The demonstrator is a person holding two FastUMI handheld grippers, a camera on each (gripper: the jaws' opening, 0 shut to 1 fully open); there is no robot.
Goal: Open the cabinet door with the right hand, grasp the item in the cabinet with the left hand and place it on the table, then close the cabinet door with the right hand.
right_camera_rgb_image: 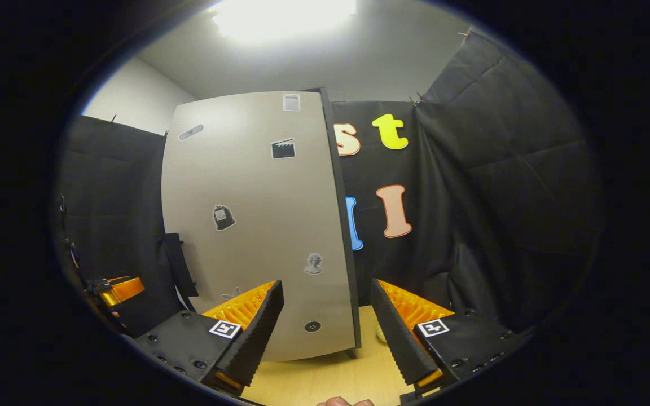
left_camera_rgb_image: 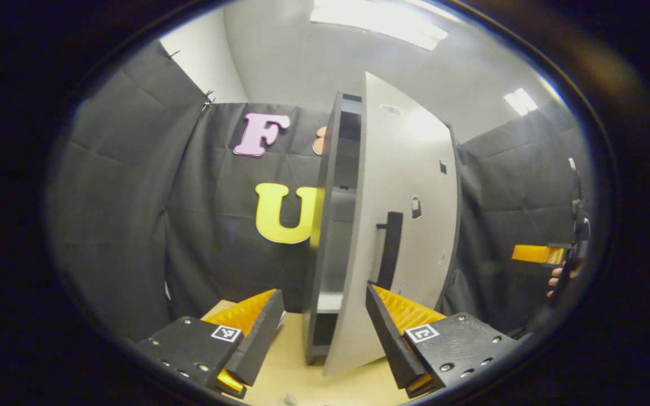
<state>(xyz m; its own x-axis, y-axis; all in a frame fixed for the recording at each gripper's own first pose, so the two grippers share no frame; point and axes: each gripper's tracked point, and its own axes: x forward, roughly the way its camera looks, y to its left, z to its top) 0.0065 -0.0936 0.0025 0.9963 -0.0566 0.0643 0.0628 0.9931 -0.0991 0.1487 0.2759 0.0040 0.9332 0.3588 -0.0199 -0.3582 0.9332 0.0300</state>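
In the left gripper view, the left tool (left_camera_rgb_image: 325,332) sits lowest and nearest, its two fingers spread wide apart with nothing between them, above the pale wooden bench (left_camera_rgb_image: 297,372). Just past the fingertips stands the cabinet (left_camera_rgb_image: 328,225), a tall dark-framed box resting on the bench, with its grey door (left_camera_rgb_image: 409,186) swung partly ajar so that a narrow slice of the interior shows between frame and door edge. A light shelf can be made out low inside that gap, but whether an item sits in the cabinet cannot be told from here. A black vertical handle (left_camera_rgb_image: 391,248) is mounted on the door's front face, near its opening edge. Farther off at the right edge of this view, the right tool (left_camera_rgb_image: 539,254) is seen, held in a hand (left_camera_rgb_image: 554,280) and well apart from the door. In the right gripper view, the right tool (right_camera_rgb_image: 328,332) is likewise spread open and empty, over the bench (right_camera_rgb_image: 325,383). Beyond it the door (right_camera_rgb_image: 257,225) faces the camera broadly, dotted with small stickers (right_camera_rgb_image: 223,217), with its handle (right_camera_rgb_image: 178,265) at the left edge.
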